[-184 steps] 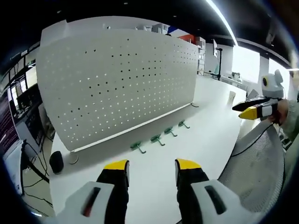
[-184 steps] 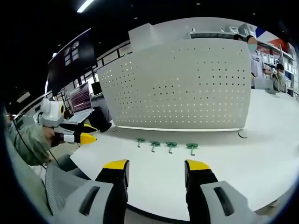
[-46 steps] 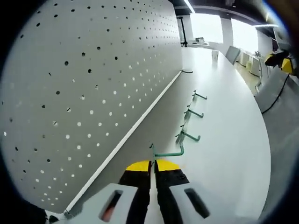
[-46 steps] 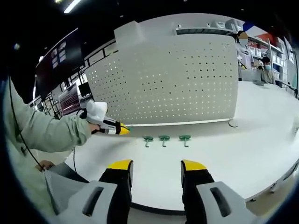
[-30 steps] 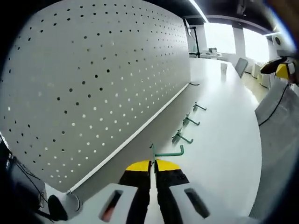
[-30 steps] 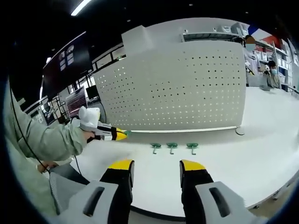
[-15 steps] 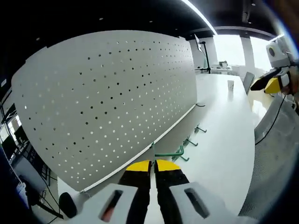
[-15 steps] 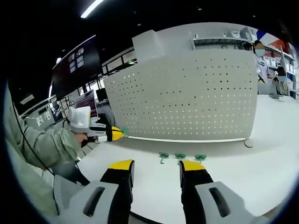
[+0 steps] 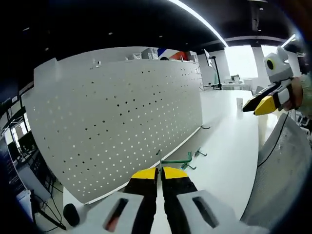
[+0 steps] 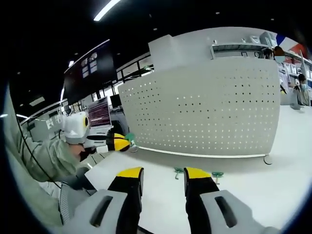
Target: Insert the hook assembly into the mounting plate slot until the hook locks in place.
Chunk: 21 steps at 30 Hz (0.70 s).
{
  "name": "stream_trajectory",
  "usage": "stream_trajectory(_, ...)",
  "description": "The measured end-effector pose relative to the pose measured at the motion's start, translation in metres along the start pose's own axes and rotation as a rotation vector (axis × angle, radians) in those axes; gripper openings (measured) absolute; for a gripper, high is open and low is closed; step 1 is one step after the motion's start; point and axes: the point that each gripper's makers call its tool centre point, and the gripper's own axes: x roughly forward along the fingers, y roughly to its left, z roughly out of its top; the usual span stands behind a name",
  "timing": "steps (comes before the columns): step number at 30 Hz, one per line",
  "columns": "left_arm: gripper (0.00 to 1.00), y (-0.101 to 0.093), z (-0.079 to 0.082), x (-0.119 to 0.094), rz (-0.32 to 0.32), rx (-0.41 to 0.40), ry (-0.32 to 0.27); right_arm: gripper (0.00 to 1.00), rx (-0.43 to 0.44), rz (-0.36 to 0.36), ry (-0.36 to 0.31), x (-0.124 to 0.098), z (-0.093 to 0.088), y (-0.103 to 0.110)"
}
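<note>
My left gripper (image 9: 160,173) is shut on a green hook (image 9: 176,160), whose thin bar juts right just past the yellow tips. In front of it stands the white perforated mounting plate (image 9: 117,117), upright on the white table (image 9: 229,146). In the right gripper view the left gripper (image 10: 118,143) hovers at the left, off the table, with the green hook (image 10: 129,137) at its tip, left of the plate (image 10: 209,112). My right gripper (image 10: 163,173) is open and holds nothing. It also enters the left gripper view, the right gripper (image 9: 258,104) held high at the right.
More green hooks (image 9: 188,166) lie on the table along the plate's foot, and these spare hooks (image 10: 178,170) are partly hidden behind my right jaws. A person's sleeve (image 10: 34,161) and monitors (image 10: 100,112) are at the left. A grey mesh chair back (image 9: 273,180) stands at the right.
Six seconds ago the left gripper was open above a row of hooks; now it is shut on one. Over the last second it has drawn back and risen from the table.
</note>
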Motion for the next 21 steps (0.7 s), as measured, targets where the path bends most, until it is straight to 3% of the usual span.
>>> stream_trajectory(5, 0.03, -0.008, 0.017, -0.004, -0.005, -0.017, -0.044, 0.29, -0.007, 0.032, -0.019, 0.007, 0.011, 0.007)
stream_trajectory(13, 0.03, -0.017, 0.062, -0.021, -0.005, -0.025, -0.172, 0.25, 0.011, 0.136, -0.09, 0.015, 0.043, 0.04)
stream_trajectory(21, 0.03, -0.018, 0.086, -0.031, -0.001, -0.041, -0.238, 0.24, -0.009, 0.185, -0.124, 0.018, 0.059, 0.056)
